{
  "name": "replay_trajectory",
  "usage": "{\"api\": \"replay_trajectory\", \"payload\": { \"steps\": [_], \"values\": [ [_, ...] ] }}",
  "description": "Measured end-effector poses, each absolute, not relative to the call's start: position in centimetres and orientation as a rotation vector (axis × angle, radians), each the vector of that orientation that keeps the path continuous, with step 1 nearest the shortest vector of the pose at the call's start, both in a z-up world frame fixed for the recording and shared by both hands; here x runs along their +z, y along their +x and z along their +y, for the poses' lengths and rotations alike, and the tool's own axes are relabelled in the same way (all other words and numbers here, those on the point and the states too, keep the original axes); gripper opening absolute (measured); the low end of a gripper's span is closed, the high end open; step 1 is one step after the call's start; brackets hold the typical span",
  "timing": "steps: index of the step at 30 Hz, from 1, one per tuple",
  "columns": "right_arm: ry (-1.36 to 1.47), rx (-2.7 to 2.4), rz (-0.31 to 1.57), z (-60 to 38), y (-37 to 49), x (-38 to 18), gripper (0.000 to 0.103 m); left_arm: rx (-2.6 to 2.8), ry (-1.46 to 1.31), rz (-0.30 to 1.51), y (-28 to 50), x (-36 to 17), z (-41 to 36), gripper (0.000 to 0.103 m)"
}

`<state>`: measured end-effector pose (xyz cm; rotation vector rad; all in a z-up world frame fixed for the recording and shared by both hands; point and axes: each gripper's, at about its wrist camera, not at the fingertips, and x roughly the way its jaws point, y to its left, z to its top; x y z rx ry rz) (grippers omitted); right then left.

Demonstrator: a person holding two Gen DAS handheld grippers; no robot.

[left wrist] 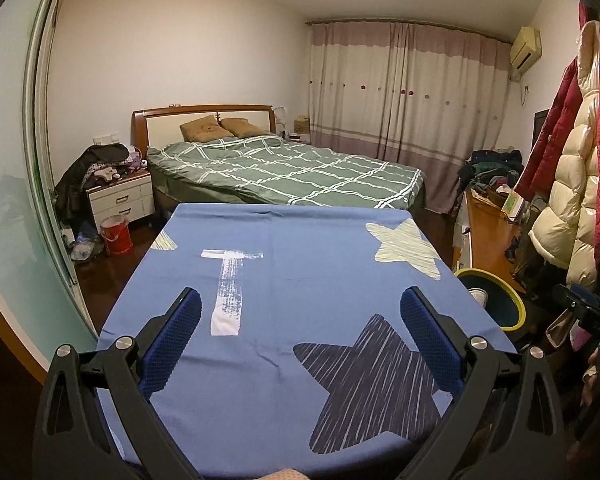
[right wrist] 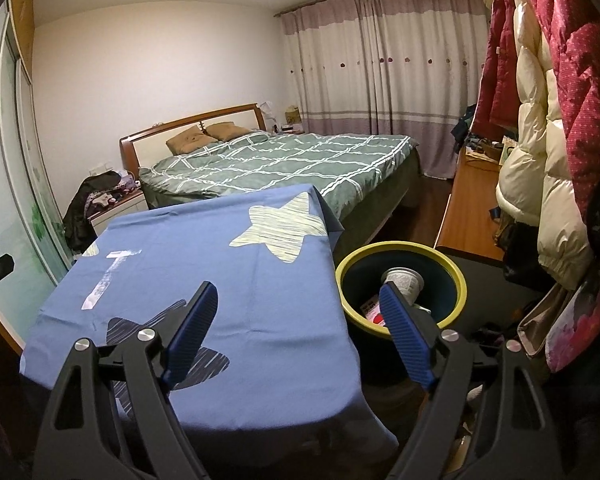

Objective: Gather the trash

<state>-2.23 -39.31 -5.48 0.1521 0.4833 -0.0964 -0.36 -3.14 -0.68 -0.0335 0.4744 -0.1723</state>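
Nearest, the right gripper [right wrist: 296,308] stands spread wide with nothing between its pads, as does the left gripper [left wrist: 300,312]. Just beyond the right gripper's right finger, a yellow-rimmed bin [right wrist: 460,280] holds one white cup [right wrist: 406,280] among other trash. Under both grippers lies a blue cloth [right wrist: 204,272] with three stars; ahead, one bed [right wrist: 300,160] with two pillows.

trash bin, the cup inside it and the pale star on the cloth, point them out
trash bin [right wrist: 462,280], right wrist view, on its yellow rim
cup [right wrist: 404,280], right wrist view, on its printed side wall
pale star [right wrist: 278,232], right wrist view, on the star's middle
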Motion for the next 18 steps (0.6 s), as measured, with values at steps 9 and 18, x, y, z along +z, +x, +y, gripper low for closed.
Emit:
{"api": "replay_trajectory", "payload": {
  "steps": [9,18],
  "values": [
    [0.156,-0.106,0.466,-39.19,-2.87,-5.26,0.079,-0.183,-0.037,0.480,-0.22,-0.44,-3.56,0.098],
    [0.157,-0.106,0.461,-39.10,-3.11,-5.02,0.079,-0.177,-0.045,0.471,-0.82,-0.28,-3.09,0.098]
  ]
}}
